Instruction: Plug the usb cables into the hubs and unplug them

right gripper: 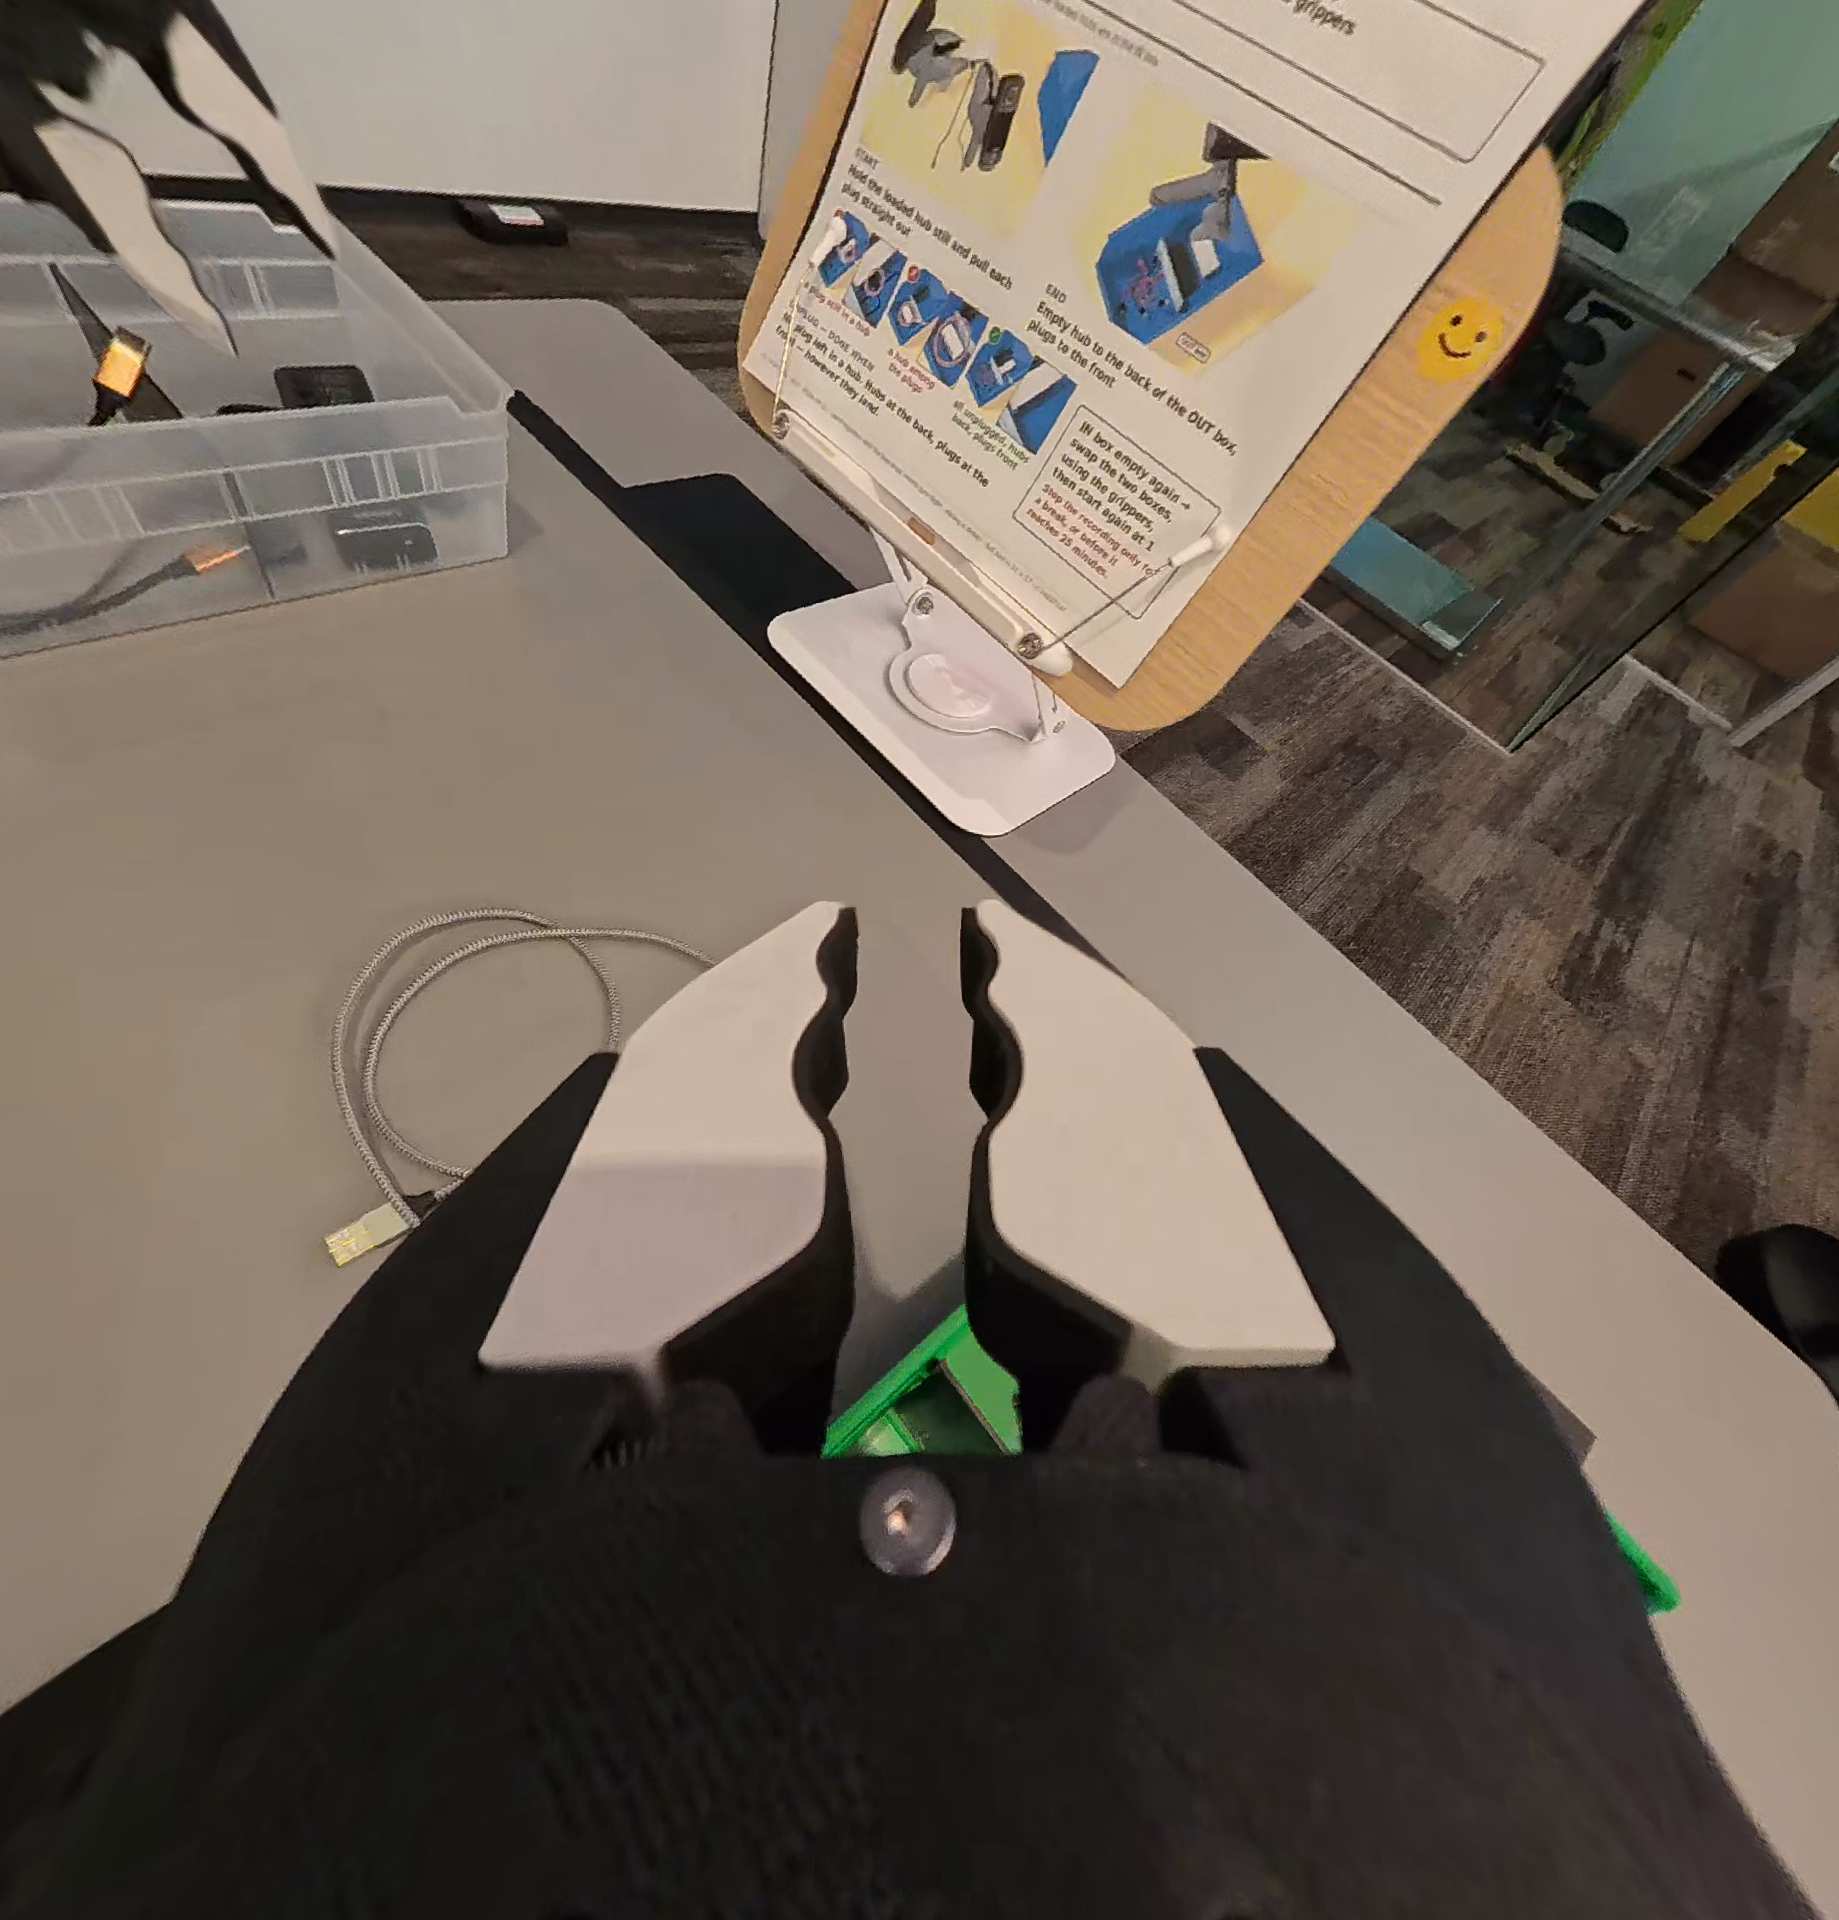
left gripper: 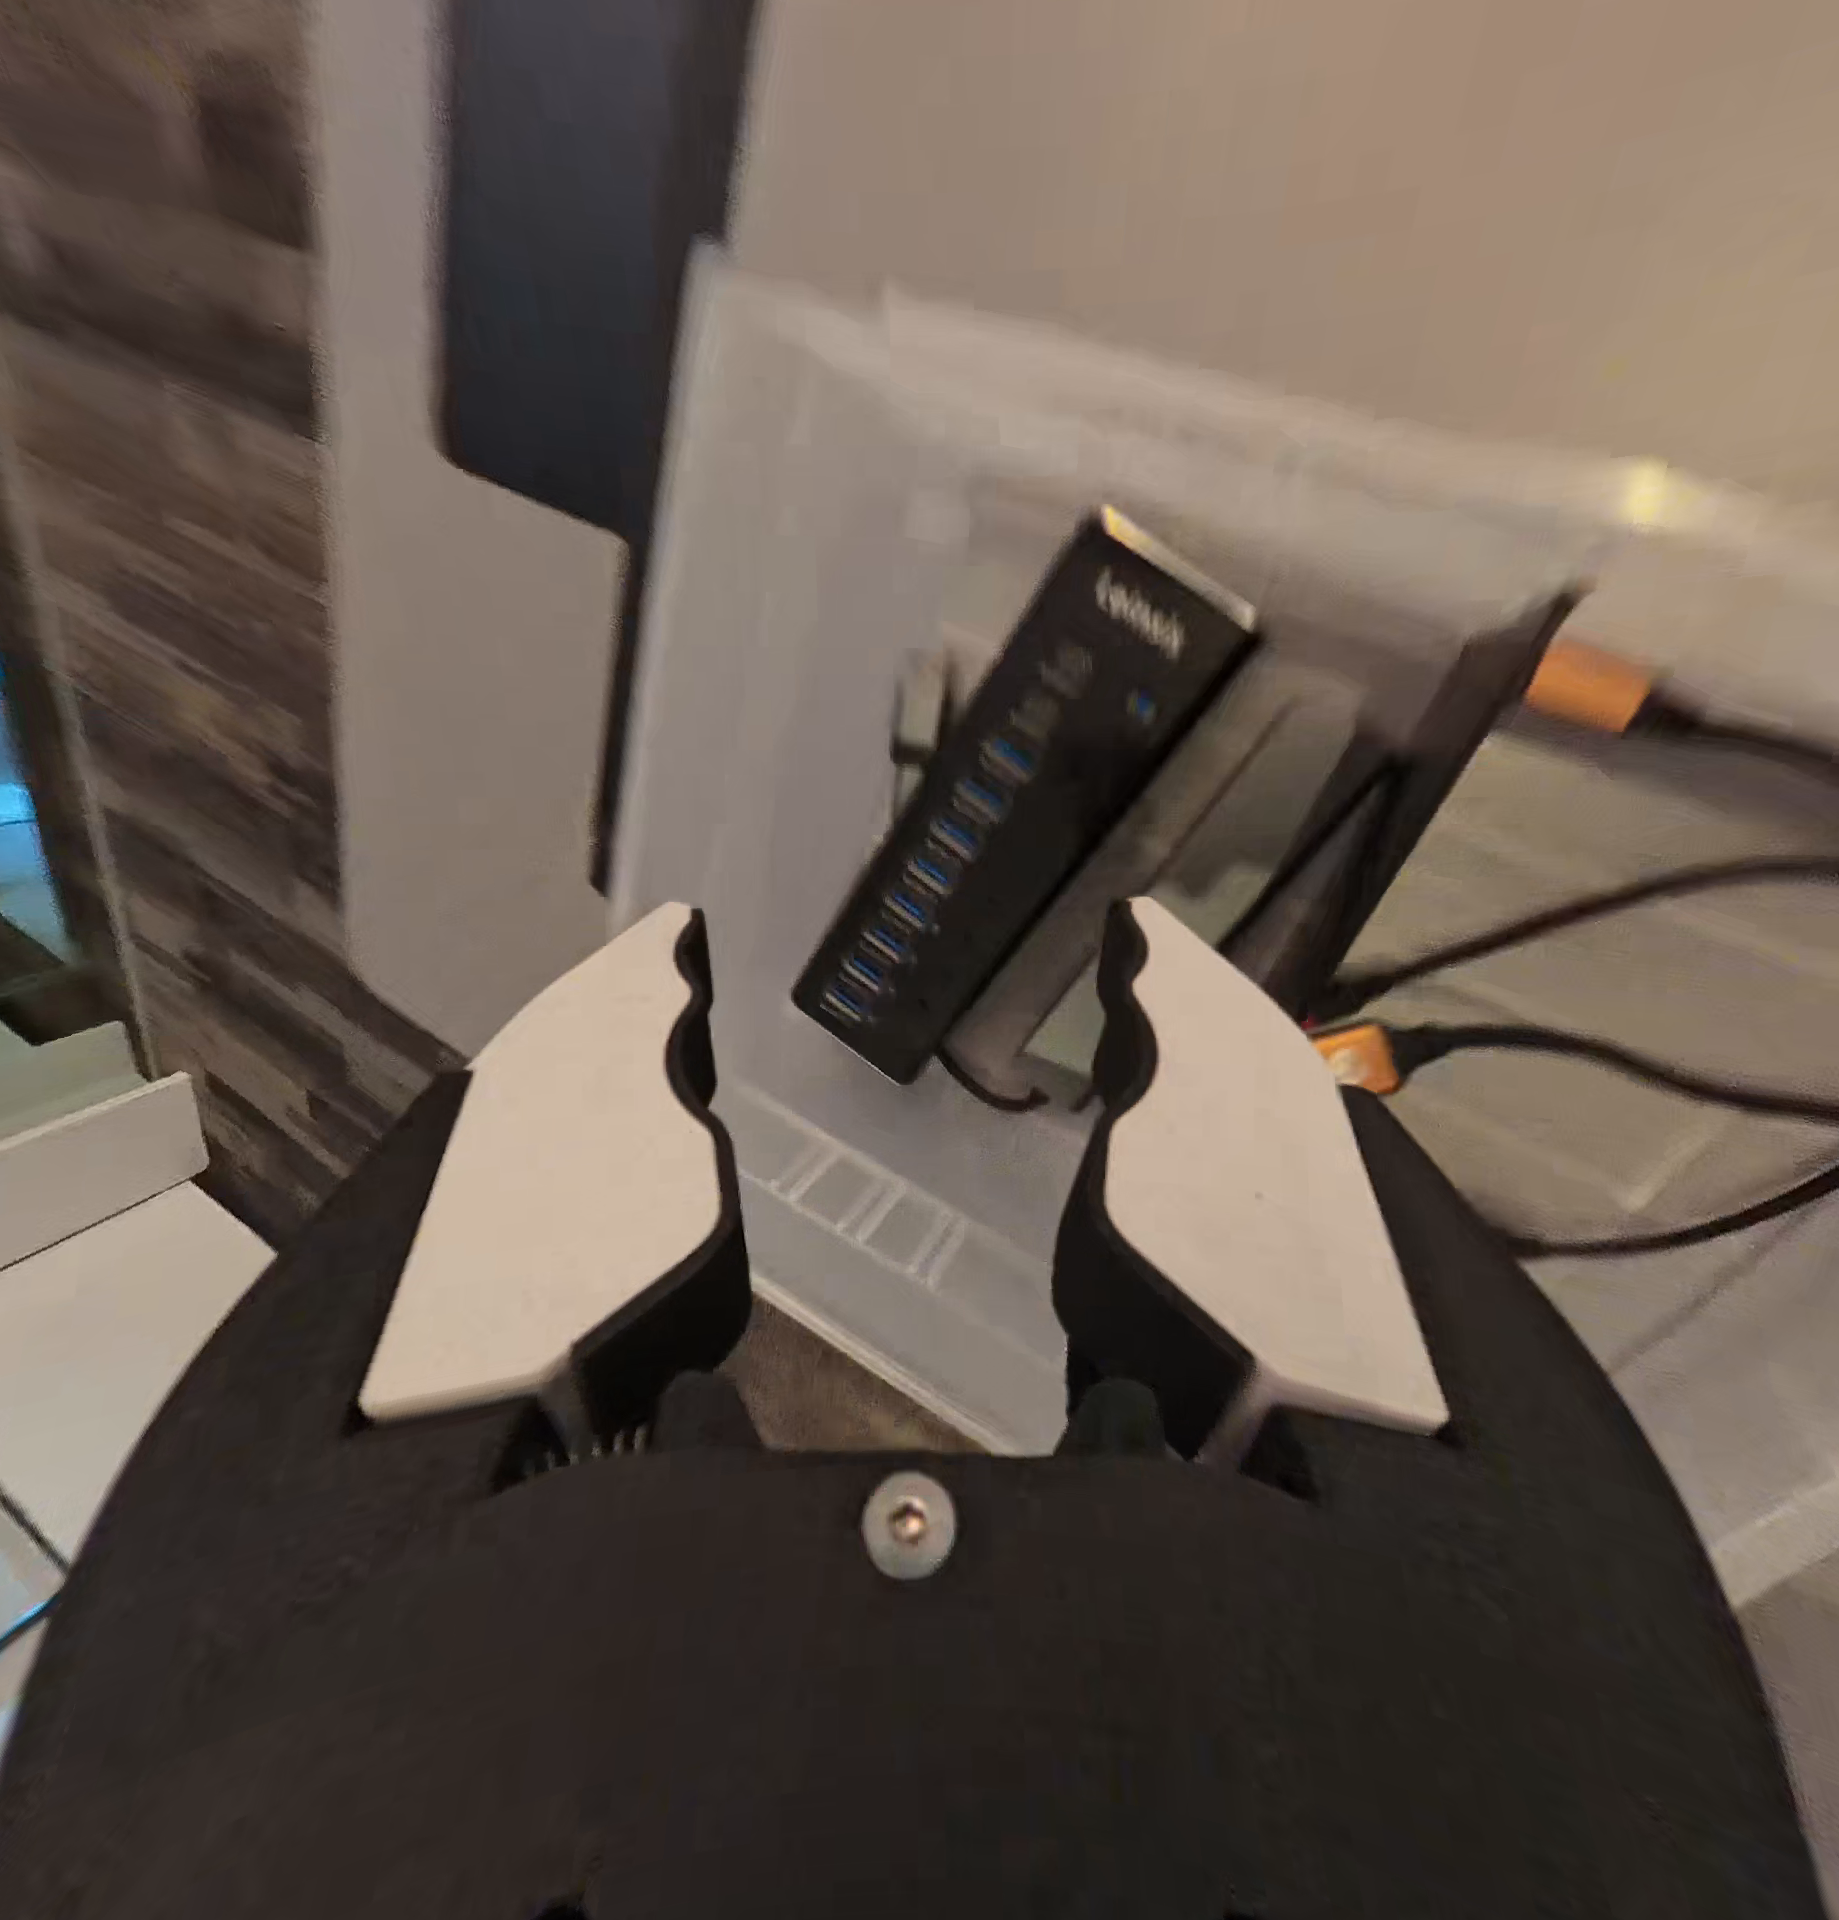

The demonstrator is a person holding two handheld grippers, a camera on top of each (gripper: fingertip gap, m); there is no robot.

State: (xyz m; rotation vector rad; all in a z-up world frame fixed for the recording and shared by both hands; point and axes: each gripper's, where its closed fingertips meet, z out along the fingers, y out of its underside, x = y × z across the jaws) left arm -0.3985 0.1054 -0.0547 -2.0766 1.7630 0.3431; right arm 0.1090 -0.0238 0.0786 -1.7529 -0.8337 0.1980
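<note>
A long black USB hub (left gripper: 1029, 800) with a row of blue ports leans in a clear plastic box (left gripper: 790, 644), beside a grey hub (left gripper: 1133, 894). My left gripper (left gripper: 904, 925) is open and empty, just above the hub's near end. It also shows in the right wrist view (right gripper: 208, 291) over the same box (right gripper: 406, 468). Black cables with orange plugs (left gripper: 1356, 1055) lie in the box. My right gripper (right gripper: 910, 920) is slightly open and empty above the grey table (right gripper: 271, 790). A grey braided USB cable (right gripper: 375, 1049) with a plug (right gripper: 359, 1238) lies on the table to its left.
A white stand (right gripper: 956, 717) holds an instruction board (right gripper: 1154, 312) at the table's far edge. A green object (right gripper: 915, 1403) sits under my right gripper. Carpet floor (right gripper: 1517, 883) lies to the right. A dark divider (left gripper: 1455, 748) stands in the box. About 55 cm separates my left fingertips from my right. Between my left fingertips and the long black USB hub (left gripper: 1029, 800) there is roughly 8 cm.
</note>
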